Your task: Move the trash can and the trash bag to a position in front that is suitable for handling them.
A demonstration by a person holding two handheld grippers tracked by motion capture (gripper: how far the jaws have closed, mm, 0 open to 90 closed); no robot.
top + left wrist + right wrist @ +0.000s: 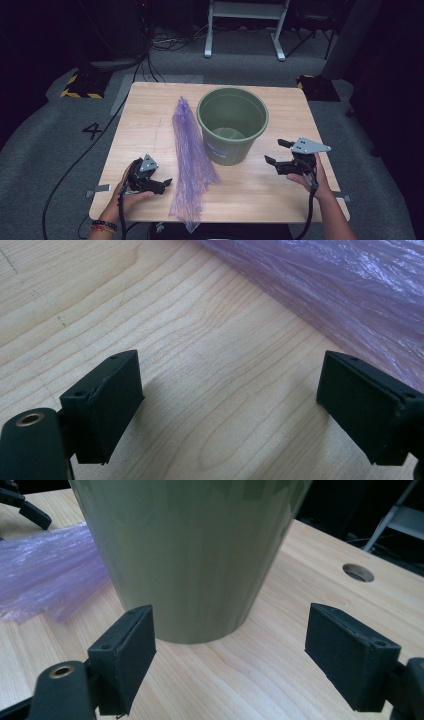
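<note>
A green plastic bucket (233, 121) stands upright on the wooden table (150, 107), right of centre. A long folded purple plastic bag (189, 160) lies flat beside it, stretching from the table's middle to its near edge. My left gripper (166, 183) rests low at the near left, open, its jaws pointing at the bag's edge (350, 295) with bare wood between them. My right gripper (278, 151) hovers at the near right, open, aimed at the bucket's wall (190, 555); the bag (45, 575) lies beyond to its left.
The table has a cable hole (358, 572) at one corner. Around it is grey carpet with cables (85, 155), a "4" floor mark (92, 130), yellow-black striped bases (82, 85) and a white frame stand (245, 27) behind.
</note>
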